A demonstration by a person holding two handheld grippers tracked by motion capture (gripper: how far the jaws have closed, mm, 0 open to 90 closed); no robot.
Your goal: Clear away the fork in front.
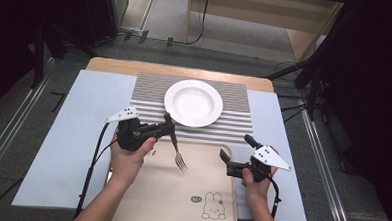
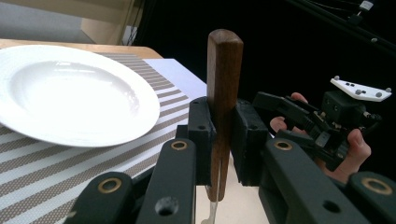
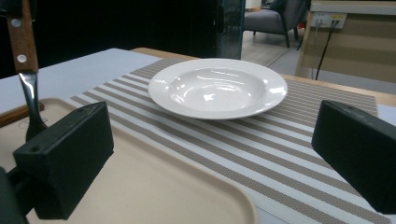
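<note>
Fork (image 1: 177,149) in my left gripper (image 1: 167,131): jaws clenched on the wooden handle, which stands up between the pads in the left gripper view, its rounded end well above them. Metal neck and tines hang below the grip, over the beige tray (image 1: 150,198), tines pointing toward my side of the table (I cannot tell whether the tips touch the tray).

Right gripper (image 1: 235,156): jaws released, standing wide, nothing between them. In the right gripper view the two black pads frame the scene with bare tray and placemat in the gap. This gripper sits over the tray's right edge, well apart from the fork.

White plate (image 1: 193,102): a deep, empty one on the striped placemat (image 1: 233,124), beyond the tray. Fork handle is just beside the plate's near rim in the high view.

Tray: near edge of the table, a rabbit drawing (image 1: 214,206) printed at its near right corner. Placemat lies on a pale blue sheet (image 1: 88,116) that covers most of the table (image 1: 111,64); bare wood shows along the far edge.

Both my hands come in from the bottom of the high view, left hand (image 1: 129,160) around the left gripper's body, right hand (image 1: 255,183) under the right one's. Black cable trails back from each.
</note>
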